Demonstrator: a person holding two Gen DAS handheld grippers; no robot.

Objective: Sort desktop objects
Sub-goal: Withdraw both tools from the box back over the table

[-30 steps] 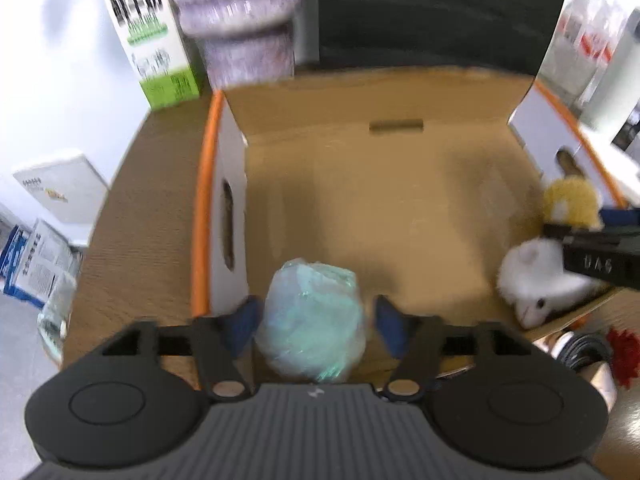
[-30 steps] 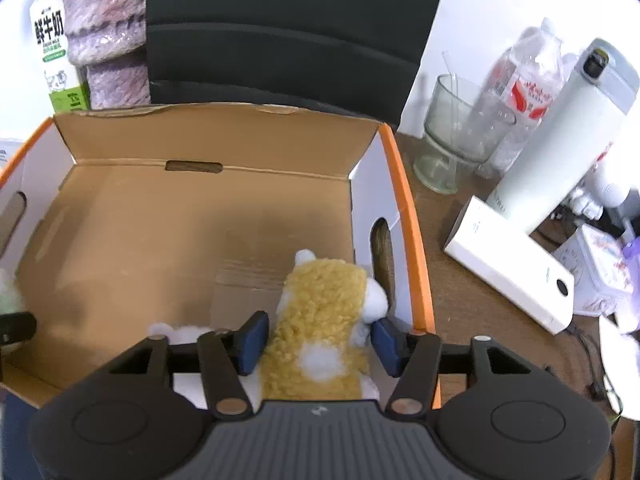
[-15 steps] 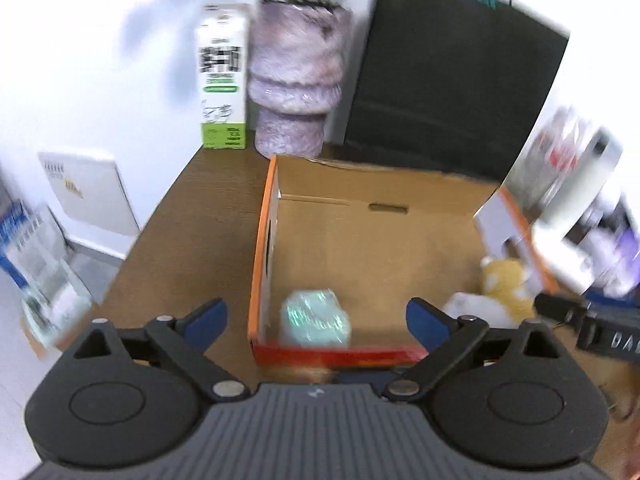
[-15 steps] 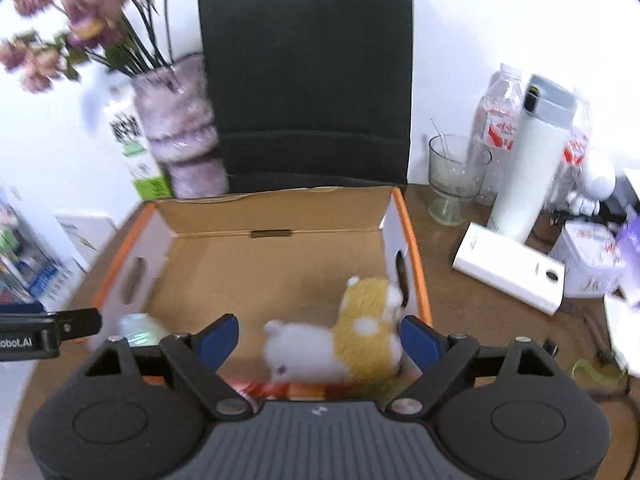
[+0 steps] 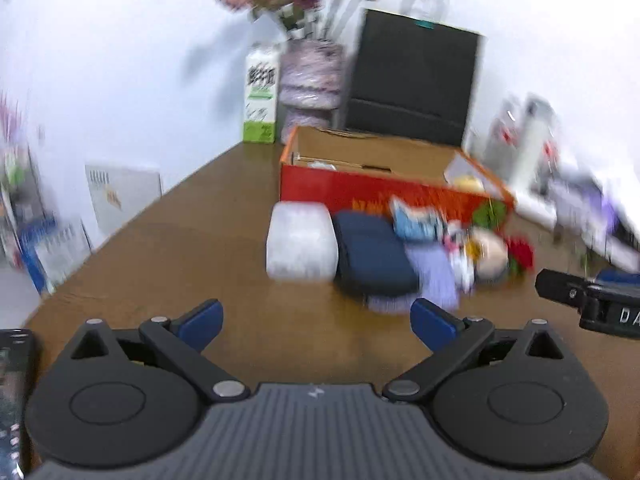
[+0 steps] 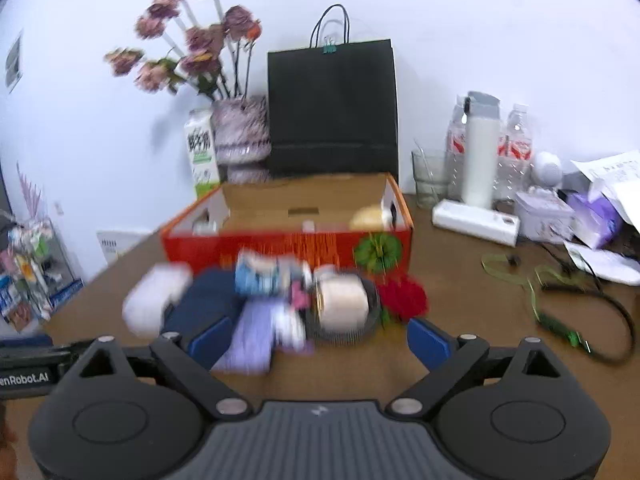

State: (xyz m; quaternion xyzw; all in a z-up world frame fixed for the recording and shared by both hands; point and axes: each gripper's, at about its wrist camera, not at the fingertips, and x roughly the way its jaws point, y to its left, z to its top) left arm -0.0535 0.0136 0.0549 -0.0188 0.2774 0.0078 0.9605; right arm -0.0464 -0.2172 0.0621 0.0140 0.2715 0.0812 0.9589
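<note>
An orange cardboard box (image 5: 384,192) (image 6: 288,246) stands on the wooden desk, with a yellow plush (image 6: 370,218) showing over its right rim. In front of it lies a blurred heap: a white packet (image 5: 301,242) (image 6: 154,300), a dark blue pouch (image 5: 370,258) (image 6: 208,298), a purple item (image 5: 434,274) (image 6: 252,336), a light blue packet (image 6: 260,276), a beige roll (image 6: 344,304) and a red flower (image 6: 402,298). My left gripper (image 5: 316,322) is open and empty, back from the heap. My right gripper (image 6: 316,338) is open and empty, just before the heap.
Behind the box stand a milk carton (image 6: 202,154), a flower vase (image 6: 240,136) and a black paper bag (image 6: 332,108). To the right are a glass (image 6: 430,178), a white flask (image 6: 480,156), bottles, a white box (image 6: 474,222), papers and a cable (image 6: 600,308).
Both grippers opened, leaving the green packet and the plush in the box, then pulled back and up. The heap in front of the box has come into view.
</note>
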